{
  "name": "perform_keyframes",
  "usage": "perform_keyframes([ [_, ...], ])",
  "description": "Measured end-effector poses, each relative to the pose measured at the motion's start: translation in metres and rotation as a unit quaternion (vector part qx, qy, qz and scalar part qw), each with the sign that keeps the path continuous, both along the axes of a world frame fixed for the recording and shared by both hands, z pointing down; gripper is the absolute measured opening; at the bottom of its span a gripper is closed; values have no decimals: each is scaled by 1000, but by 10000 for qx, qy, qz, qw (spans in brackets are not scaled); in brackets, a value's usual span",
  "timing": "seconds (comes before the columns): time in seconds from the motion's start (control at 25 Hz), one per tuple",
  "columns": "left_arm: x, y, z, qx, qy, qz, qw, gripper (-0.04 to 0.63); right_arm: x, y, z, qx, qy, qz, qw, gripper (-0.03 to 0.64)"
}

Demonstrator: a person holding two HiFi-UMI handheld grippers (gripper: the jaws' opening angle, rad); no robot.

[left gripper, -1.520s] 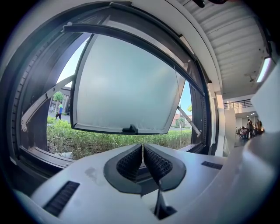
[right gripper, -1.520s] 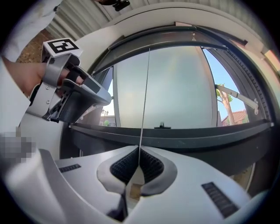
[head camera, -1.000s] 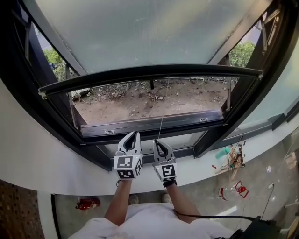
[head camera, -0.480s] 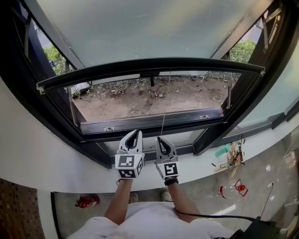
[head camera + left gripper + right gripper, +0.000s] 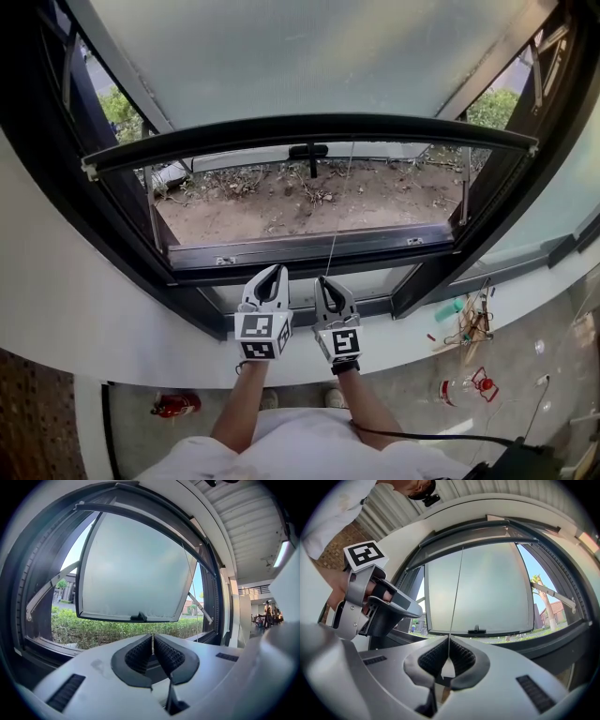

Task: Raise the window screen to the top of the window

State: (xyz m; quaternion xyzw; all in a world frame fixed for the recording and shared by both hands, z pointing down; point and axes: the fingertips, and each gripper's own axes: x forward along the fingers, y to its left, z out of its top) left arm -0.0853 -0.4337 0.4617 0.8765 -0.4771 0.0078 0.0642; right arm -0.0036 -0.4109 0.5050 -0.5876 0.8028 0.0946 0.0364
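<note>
A pale wall (image 5: pixel 75 300) curves round a black window frame (image 5: pixel 281 255), with bare ground (image 5: pixel 309 206) outside. The window screen (image 5: pixel 300 56) fills the upper opening. Its bottom bar (image 5: pixel 309 125) sits partway up, so more lift looks needed. A thin cord (image 5: pixel 338 211) runs from that bar down to the right gripper (image 5: pixel 334 291), whose jaws pinch it. The left gripper (image 5: pixel 265 284) hangs just beside, jaws almost together on nothing. Pull the cord steadily along its own line so the bar stays level, and let the left take a fresh hold higher up.
</note>
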Motion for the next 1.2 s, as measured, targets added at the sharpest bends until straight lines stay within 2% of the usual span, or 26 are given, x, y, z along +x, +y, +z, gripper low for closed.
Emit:
perform_keyframes([
  [0.68,4,10,-6,89,-84,80,9999,14,5,13,-52,542,-612,-221,9964,0],
  [0.88,6,15,-7,94,-109,97,9998,14,4,19,-66,658,-535,-230,9961,0],
  [1.04,6,19,-8,90,-111,47,9999,14,0,26,-89,1109,-124,-104,9937,0],
  [1.2,1,18,-6,37,-113,-38,9999,14,1,28,-98,1075,-255,-136,9938,0],
])
